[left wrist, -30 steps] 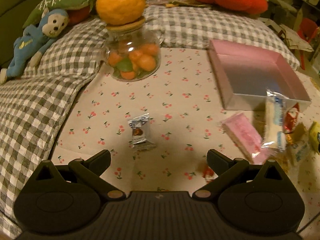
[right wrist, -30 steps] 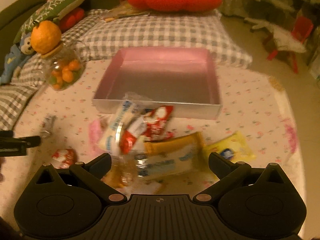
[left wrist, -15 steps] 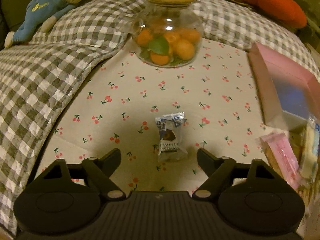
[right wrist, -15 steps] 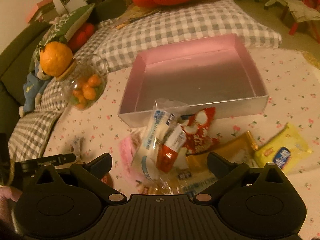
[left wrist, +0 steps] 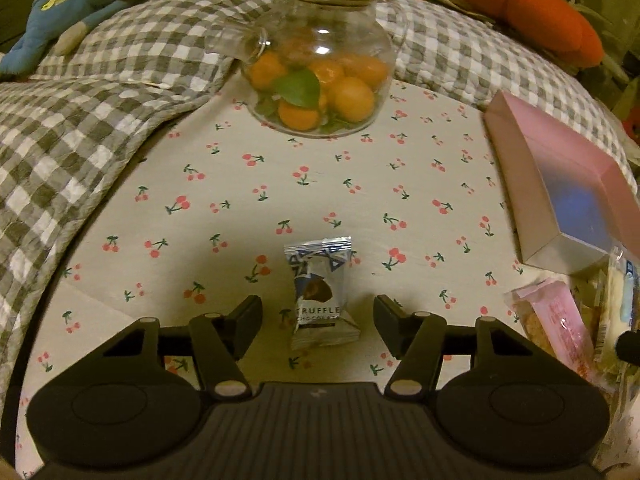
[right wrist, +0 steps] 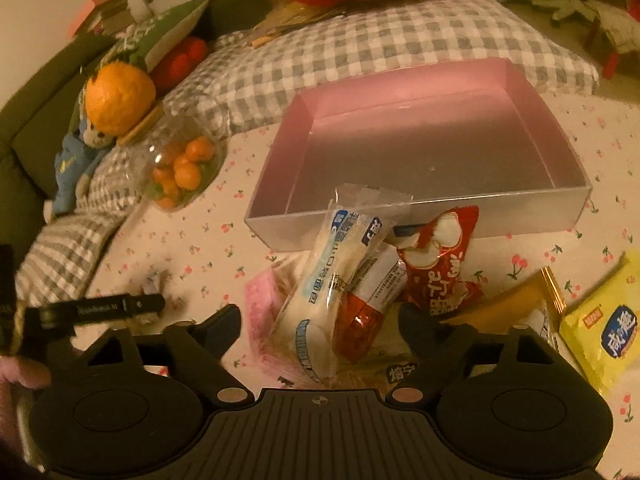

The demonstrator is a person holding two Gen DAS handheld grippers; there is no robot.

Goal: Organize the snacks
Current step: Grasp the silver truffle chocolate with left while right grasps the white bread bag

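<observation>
Having come down closer, the left gripper [left wrist: 316, 326] is narrowing, still unclamped, with the truffle chocolate packet [left wrist: 321, 294] lying between its fingers.

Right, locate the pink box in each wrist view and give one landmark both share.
Left wrist: the pink box sits at the right edge, seen side-on.
Right wrist: it fills the upper centre, interior visible and bare.
Shared landmark: the glass jar of oranges, left of the box.
</observation>
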